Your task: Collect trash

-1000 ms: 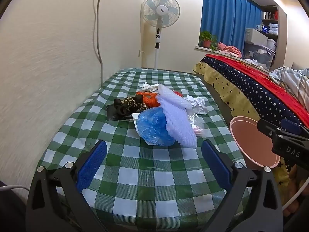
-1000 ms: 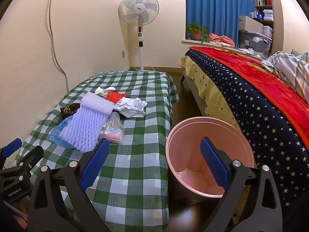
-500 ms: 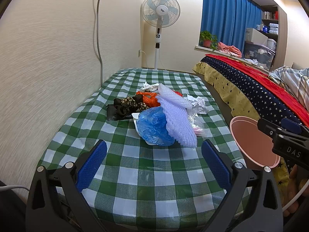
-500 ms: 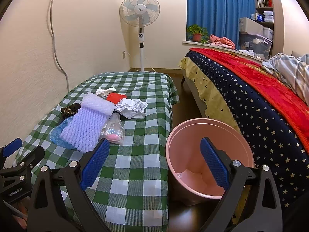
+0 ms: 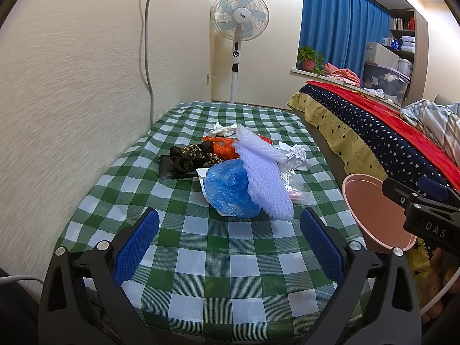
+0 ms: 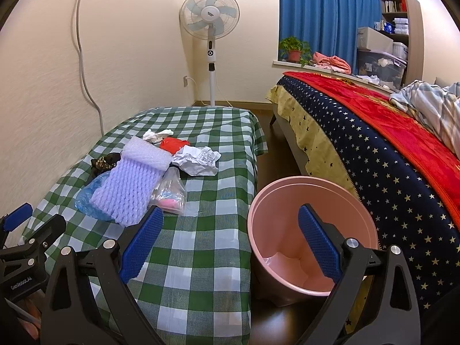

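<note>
A heap of trash lies mid-table on the green checked cloth [image 5: 201, 247]: a blue plastic bag [image 5: 228, 188], white foam netting [image 5: 266, 181], a clear bag [image 6: 169, 192], crumpled white paper [image 6: 197, 159], an orange bag [image 5: 222, 148] and a dark patterned wrapper [image 5: 189, 156]. A pink bin [image 6: 312, 238] stands on the floor at the table's right edge. My left gripper [image 5: 228, 243] is open and empty, short of the blue bag. My right gripper [image 6: 230, 241] is open and empty, straddling the table edge and the bin's rim.
A wall [image 5: 72, 86] with a hanging cable runs along the table's left side. A standing fan [image 5: 238, 23] is behind the table. A bed with a starred blue and red cover [image 6: 388, 149] lies to the right, beyond a narrow strip of floor.
Both grippers have barely moved; the right view has drifted slightly. Nothing was taken hold of or let go.
</note>
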### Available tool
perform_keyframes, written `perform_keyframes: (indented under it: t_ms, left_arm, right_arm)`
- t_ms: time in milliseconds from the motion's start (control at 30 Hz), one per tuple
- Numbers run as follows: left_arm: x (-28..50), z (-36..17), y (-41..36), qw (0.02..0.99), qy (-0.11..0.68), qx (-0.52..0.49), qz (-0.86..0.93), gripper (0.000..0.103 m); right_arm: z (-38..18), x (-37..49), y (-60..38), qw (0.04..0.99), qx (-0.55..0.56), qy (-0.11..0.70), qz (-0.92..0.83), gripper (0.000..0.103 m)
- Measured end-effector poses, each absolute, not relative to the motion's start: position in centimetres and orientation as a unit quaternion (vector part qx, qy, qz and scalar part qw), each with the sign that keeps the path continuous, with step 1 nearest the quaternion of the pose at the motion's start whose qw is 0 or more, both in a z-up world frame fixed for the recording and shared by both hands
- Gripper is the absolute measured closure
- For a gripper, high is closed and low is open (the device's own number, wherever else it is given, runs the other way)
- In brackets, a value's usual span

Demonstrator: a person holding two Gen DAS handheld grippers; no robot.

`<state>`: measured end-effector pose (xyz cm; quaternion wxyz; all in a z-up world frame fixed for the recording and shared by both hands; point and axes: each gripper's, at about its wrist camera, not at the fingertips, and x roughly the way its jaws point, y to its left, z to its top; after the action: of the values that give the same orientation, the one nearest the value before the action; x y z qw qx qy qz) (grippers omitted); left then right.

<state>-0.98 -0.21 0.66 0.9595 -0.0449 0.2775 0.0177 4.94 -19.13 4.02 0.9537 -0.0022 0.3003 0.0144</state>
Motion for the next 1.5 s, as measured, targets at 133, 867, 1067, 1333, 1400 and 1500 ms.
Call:
perform_keyframes:
  t_ms: [133,867,1067,1333,1400,1500]
  left_arm:
    - [-1.0,0.7,-0.2,0.959,0.278,-0.045,0.018,0.008]
    - [-1.0,0.7,-0.2,0.96,0.277,-0.046,0.018,0.008]
    - [-1.1,0.8,-0.1,0.959,0.278,-0.053,0.014,0.009]
    - [-0.1,1.0,1.5,0.955,0.284,-0.078,0.028,0.046]
    - [0.3,0.7,1.7,0.954,0.286,-0.083,0.03,0.046]
    - [0.9,0.5,2.0,0.953,0.288,-0.088,0.033,0.046]
  right_arm:
    - [4.0,4.9,-19.1,0.954,-0.003,0.3,0.015,0.01]
    - [4.0,5.0,-19.0,0.954,-0.002,0.301,0.015,0.01]
    - [3.8,5.1,-19.1,0.951,0.01,0.307,0.022,0.011]
    - [3.3,5.7,-18.8,0.947,0.041,0.313,0.065,0.04]
    - [3.1,6.0,-18.2,0.944,0.047,0.314,0.086,0.044]
    - [2.6,6.5,-17.3,0.94,0.051,0.32,0.103,0.044]
